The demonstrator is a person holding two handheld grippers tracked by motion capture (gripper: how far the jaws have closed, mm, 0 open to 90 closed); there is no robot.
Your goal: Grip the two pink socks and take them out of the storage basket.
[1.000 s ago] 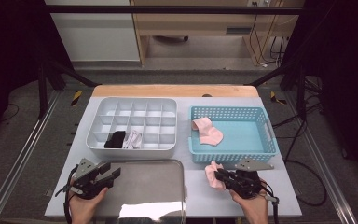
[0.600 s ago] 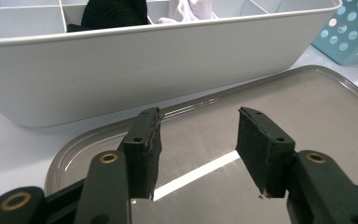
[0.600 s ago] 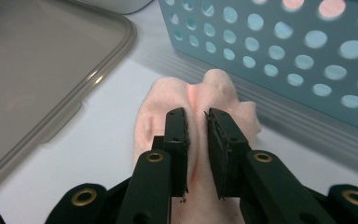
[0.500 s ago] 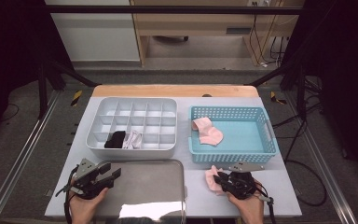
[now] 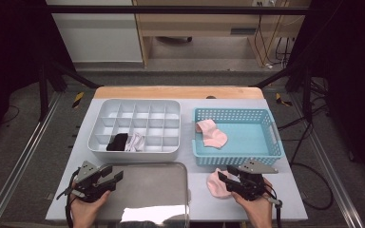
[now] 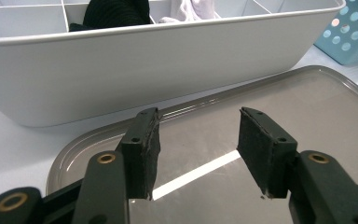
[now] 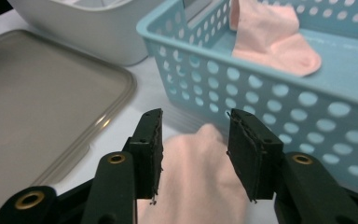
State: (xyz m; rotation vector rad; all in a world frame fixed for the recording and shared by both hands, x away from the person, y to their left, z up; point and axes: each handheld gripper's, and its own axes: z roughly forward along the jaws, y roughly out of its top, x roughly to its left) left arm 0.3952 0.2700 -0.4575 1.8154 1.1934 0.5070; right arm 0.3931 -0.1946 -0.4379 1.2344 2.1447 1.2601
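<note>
A pink sock (image 5: 213,183) lies flat on the table just in front of the blue basket (image 5: 237,159). My right gripper (image 5: 225,184) is at the sock's right edge. Its jaws have just been opening, and in the right gripper view the right gripper (image 7: 193,121) stands open astride the pink sock (image 7: 196,182) without the pads pressing it. A second pink sock (image 5: 211,134) rests inside the basket at its left end. My left gripper (image 5: 116,175) hovers open and holds nothing over the near left corner of the steel tray (image 5: 147,190). The left gripper (image 6: 198,116) shows its jaws wide apart.
A white divided organiser (image 5: 135,107) sits behind the tray, with a black sock (image 5: 117,141) and a white sock (image 5: 135,141) in two front compartments. The basket wall (image 7: 270,107) rises close behind the right gripper. The table's near edge runs under both hands.
The right gripper's jaws have spread apart and let go of the pink sock, which now lies on the table. The left gripper has stayed where it was.
</note>
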